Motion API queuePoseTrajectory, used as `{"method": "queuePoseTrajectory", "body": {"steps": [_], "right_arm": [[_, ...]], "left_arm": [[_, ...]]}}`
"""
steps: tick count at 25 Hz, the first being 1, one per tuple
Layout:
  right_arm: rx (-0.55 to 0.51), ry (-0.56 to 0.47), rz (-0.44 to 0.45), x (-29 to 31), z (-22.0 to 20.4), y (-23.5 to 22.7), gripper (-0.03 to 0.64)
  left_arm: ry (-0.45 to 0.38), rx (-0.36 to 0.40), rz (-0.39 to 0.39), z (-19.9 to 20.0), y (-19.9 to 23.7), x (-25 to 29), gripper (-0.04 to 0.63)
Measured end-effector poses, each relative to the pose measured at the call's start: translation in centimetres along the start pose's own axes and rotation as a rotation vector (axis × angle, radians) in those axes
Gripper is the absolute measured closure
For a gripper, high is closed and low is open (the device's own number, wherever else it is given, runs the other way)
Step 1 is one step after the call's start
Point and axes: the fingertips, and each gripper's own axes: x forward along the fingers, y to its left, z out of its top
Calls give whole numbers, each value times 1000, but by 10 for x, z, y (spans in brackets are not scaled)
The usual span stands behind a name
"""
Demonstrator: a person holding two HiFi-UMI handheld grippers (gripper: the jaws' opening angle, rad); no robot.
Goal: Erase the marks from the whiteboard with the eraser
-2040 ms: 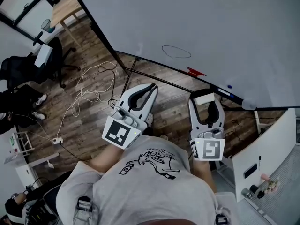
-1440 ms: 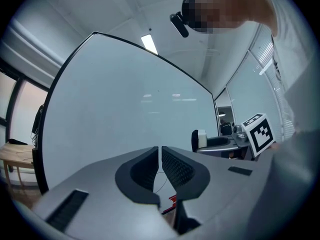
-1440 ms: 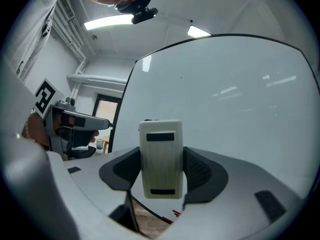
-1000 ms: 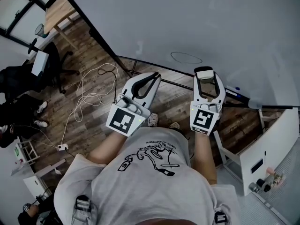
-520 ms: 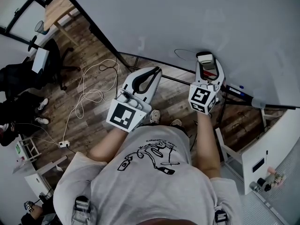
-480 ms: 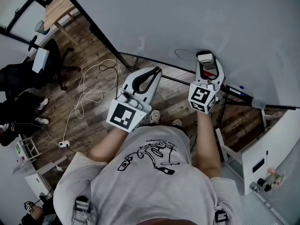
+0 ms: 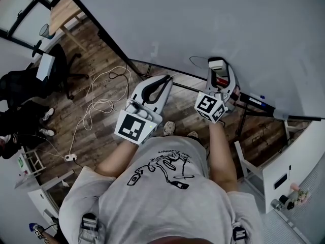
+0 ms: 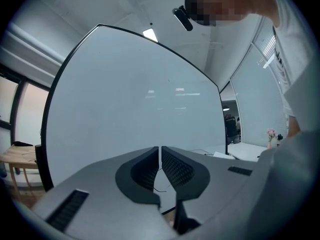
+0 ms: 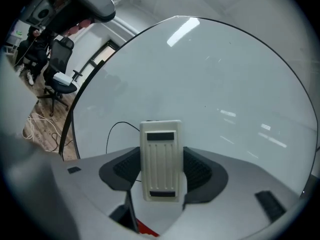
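The whiteboard fills the upper right of the head view. A thin black oval mark sits low on it, partly hidden by my right gripper. That gripper is shut on a cream eraser, held at the board beside the mark. In the right gripper view the eraser stands upright between the jaws, with the mark's black curve just to its left. My left gripper is shut on nothing, lower and left of the mark. Its tips meet in front of the whiteboard.
A red object lies below the eraser near the board's tray, with a blue marker further right. A white cable loops on the wood floor. An office chair and wooden table stand left, a white cabinet right.
My right gripper has carried the eraser up from near my body to the board, reaching the oval mark and then drifting slightly left. The left gripper has hardly moved.
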Motion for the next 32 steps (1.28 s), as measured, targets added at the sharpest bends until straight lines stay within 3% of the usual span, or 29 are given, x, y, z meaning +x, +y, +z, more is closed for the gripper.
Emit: {"method": "queuePoseTrajectory", "body": {"steps": [18, 28, 32], "right_arm": [[-178, 15, 86, 16, -1, 77, 357], [-383, -12, 168, 26, -10, 131, 359], [-514, -2, 272, 29, -20, 159, 359]], "left_arm": [[4, 6, 37, -5, 17, -11, 563], [-1, 2, 65, -4, 24, -17, 563], [5, -8, 72, -7, 26, -20, 563]]}}
